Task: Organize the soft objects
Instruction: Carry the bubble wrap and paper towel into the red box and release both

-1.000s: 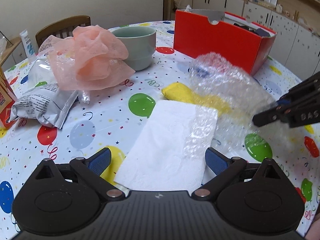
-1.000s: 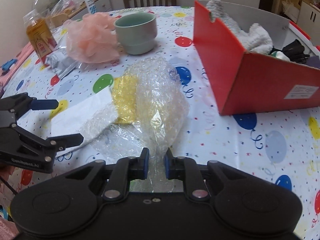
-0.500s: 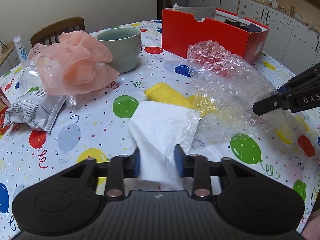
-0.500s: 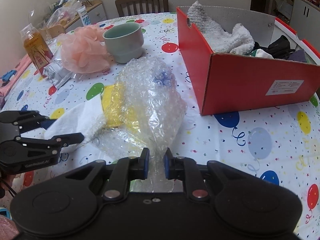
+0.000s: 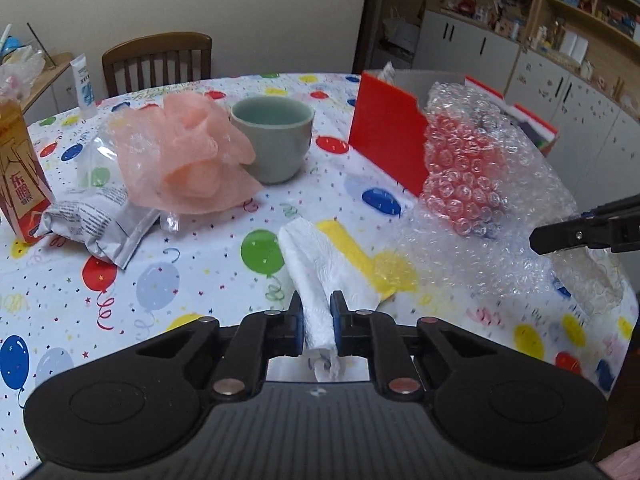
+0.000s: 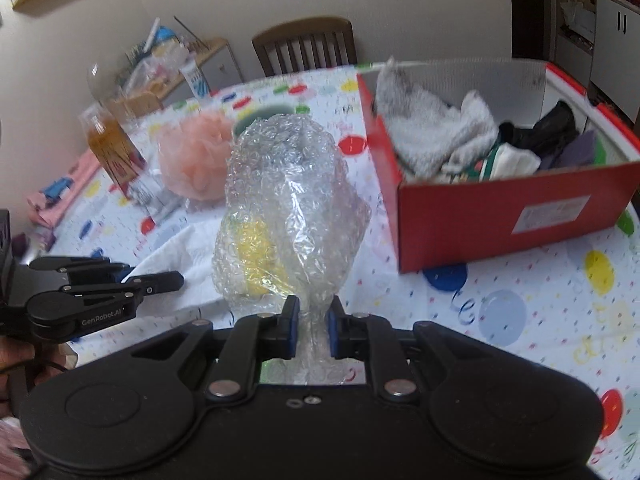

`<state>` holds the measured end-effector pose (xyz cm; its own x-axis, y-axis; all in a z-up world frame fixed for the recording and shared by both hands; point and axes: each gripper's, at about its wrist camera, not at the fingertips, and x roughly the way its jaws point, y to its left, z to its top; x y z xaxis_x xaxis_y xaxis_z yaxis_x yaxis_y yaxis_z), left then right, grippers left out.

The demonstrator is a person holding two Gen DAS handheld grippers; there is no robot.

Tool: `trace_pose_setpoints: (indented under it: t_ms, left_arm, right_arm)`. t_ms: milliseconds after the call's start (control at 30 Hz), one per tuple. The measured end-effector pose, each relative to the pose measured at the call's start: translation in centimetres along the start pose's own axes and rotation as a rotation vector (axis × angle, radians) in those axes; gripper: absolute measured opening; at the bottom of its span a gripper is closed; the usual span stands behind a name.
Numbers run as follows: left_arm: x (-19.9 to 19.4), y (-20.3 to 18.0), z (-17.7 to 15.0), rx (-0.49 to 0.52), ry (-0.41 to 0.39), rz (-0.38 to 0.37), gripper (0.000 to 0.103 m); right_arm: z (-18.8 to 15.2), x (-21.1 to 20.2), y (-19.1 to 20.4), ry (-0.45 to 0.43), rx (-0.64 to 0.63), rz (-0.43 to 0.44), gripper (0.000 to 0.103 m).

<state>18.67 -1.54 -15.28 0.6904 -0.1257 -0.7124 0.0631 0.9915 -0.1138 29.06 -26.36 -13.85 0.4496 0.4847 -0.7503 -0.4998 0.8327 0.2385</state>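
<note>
My left gripper [image 5: 316, 328] is shut on a white paper towel [image 5: 320, 272] and has its near end bunched up off the table. My right gripper [image 6: 311, 330] is shut on a sheet of clear bubble wrap [image 6: 292, 208], lifted upright above the table; the wrap also shows in the left wrist view [image 5: 480, 200]. A yellow cloth [image 5: 352, 248] lies under the towel and wrap. A red box [image 6: 512, 216] holding grey and dark soft items stands at the right. A pink mesh sponge [image 5: 188, 156] lies at the back left.
A grey-green cup [image 5: 274, 140] stands beside the pink sponge. A silver snack bag [image 5: 96, 220] and an orange carton [image 5: 18, 176] sit at the left. A wooden chair [image 5: 158, 60] is behind the balloon-print table [image 5: 160, 288].
My left gripper closed on the white towel and gathered it upward. My right gripper lifted the bubble wrap higher, off the yellow cloth, toward the red box.
</note>
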Motion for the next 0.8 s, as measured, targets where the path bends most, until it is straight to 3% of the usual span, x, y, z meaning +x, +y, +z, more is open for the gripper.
trace_pose_setpoints:
  t_ms: [267, 400, 800]
  left_arm:
    - [-2.4, -2.1, 4.1, -0.061, -0.092, -0.002, 0.013]
    - [-3.0, -3.6, 6.1, -0.043, -0.150, 0.014, 0.013]
    - [-2.7, -5.6, 11.8, -0.132, -0.214, -0.001, 0.011]
  right_arm:
    - [3.4, -3.4, -2.8, -0.050, -0.011, 0.042, 0.013]
    - [4.9, -4.5, -4.6, -0.069, -0.024, 0.045, 0.013]
    - [9.1, -5.8, -11.5, -0.133, -0.013, 0.012, 0.013]
